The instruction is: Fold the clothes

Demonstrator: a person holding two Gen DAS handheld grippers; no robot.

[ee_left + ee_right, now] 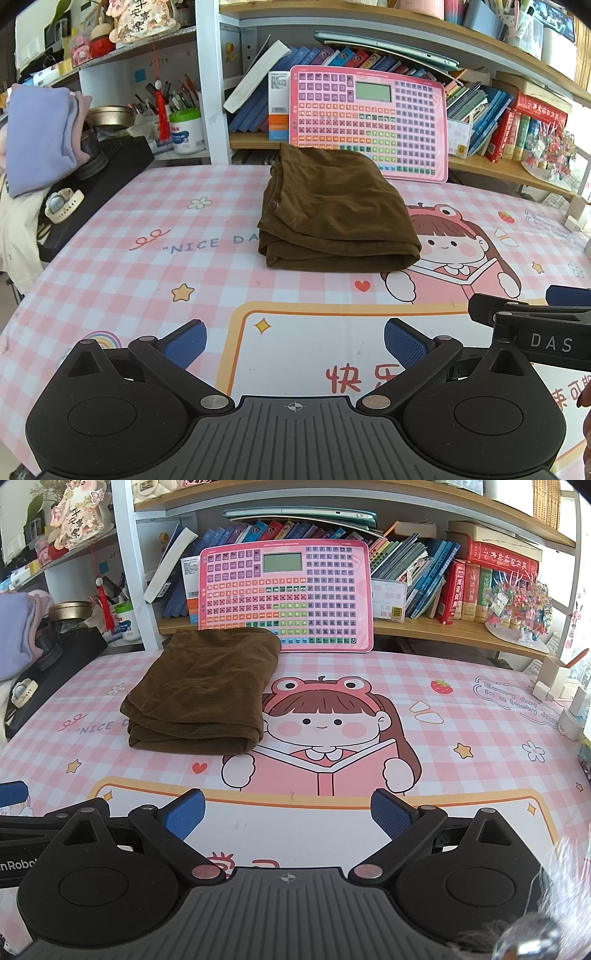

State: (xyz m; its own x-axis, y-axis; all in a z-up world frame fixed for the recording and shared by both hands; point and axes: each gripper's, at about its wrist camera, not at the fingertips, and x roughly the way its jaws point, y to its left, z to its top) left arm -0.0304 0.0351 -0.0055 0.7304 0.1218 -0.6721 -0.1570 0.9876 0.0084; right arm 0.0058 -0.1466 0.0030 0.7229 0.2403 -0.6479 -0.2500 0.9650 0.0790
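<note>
The right gripper (pixel 287 814), jaws apart and empty, faces a folded brown garment (pixel 203 690) on the table (pixel 461 716).

A pink keyboard board (pixel 286 598) leans against shelved books (pixel 436 579) behind the checked tablecloth (pixel 461 709).

**Cluttered study shelves behind a pink checked desk**

A pink-and-white checked desk mat (pixel 461 672), printed with a cartoon girl reading, fills the lower half of both views. Across the top runs a wooden bookshelf (pixel 443 627) with white uprights, packed with leaning books (pixel 458 590). A pink button-grid learning board (pixel 284 598) stands propped against it at centre. At upper left sit a pen pot (pixel 184 129), a brass bowl (pixel 110 116) and a red tassel (pixel 161 114). Folded lilac cloth (pixel 40 140) lies at the left edge above a watch (pixel 61 205). Daylight brightens the right edge.
</note>
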